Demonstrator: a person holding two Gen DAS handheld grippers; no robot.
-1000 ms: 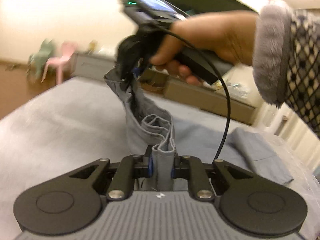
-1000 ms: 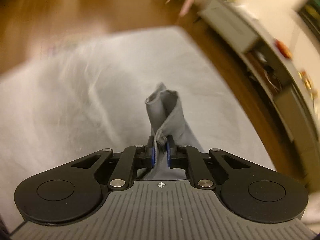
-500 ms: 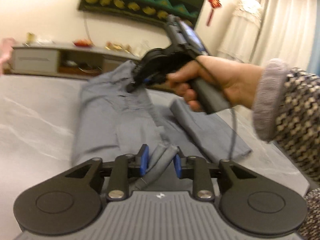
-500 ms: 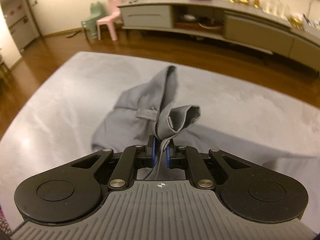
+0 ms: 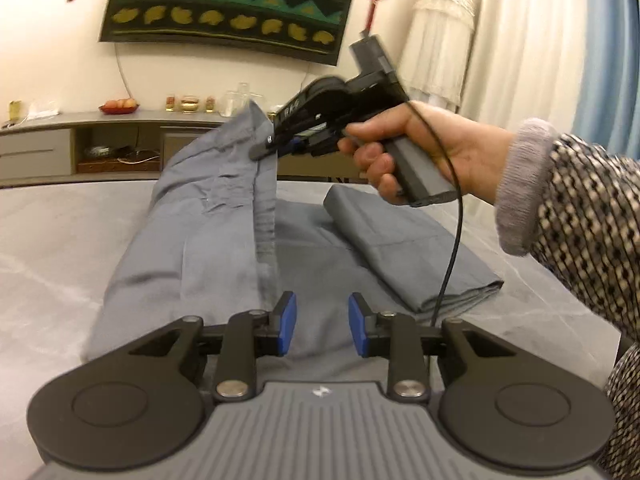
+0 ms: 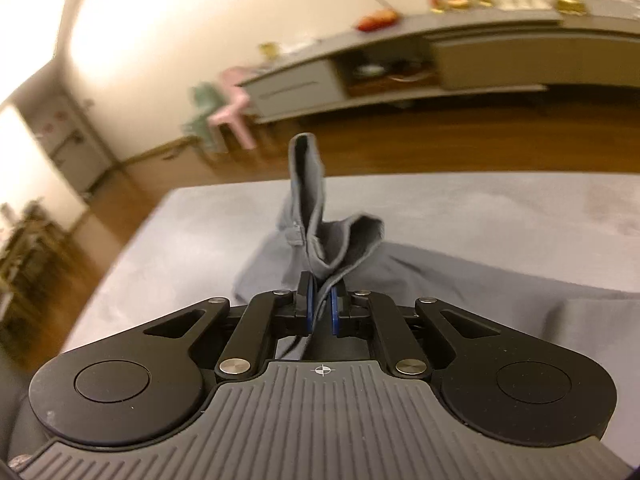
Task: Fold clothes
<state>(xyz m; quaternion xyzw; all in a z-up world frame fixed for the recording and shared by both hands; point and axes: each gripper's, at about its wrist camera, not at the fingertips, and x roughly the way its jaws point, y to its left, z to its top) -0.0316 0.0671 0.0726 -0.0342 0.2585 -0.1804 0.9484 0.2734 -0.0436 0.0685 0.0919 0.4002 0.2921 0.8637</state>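
Note:
Grey trousers [image 5: 192,248] lie stretched along the grey padded surface [image 5: 48,248], with a folded leg part [image 5: 400,248] lying to the right. My left gripper [image 5: 322,320] stands open just above the near end of the cloth, and nothing is between its blue pads [image 5: 287,318]. A person's hand [image 5: 432,148] holds my right gripper [image 5: 264,150] at the far end, shut on the raised edge of the trousers. In the right wrist view the gripper [image 6: 322,300] pinches a bunched fold [image 6: 316,208] that sticks up beyond the pads.
A long grey sideboard [image 5: 48,140] with bottles and a red dish runs along the far wall. Small pink and green chairs [image 6: 236,104] stand on the wooden floor [image 6: 440,140] beyond the surface's edge. White curtains [image 5: 520,40] hang at the right.
My left gripper let go of the cloth edge and its jaws parted. The right gripper swung across and down with its fold, and the trousers now lie stretched out.

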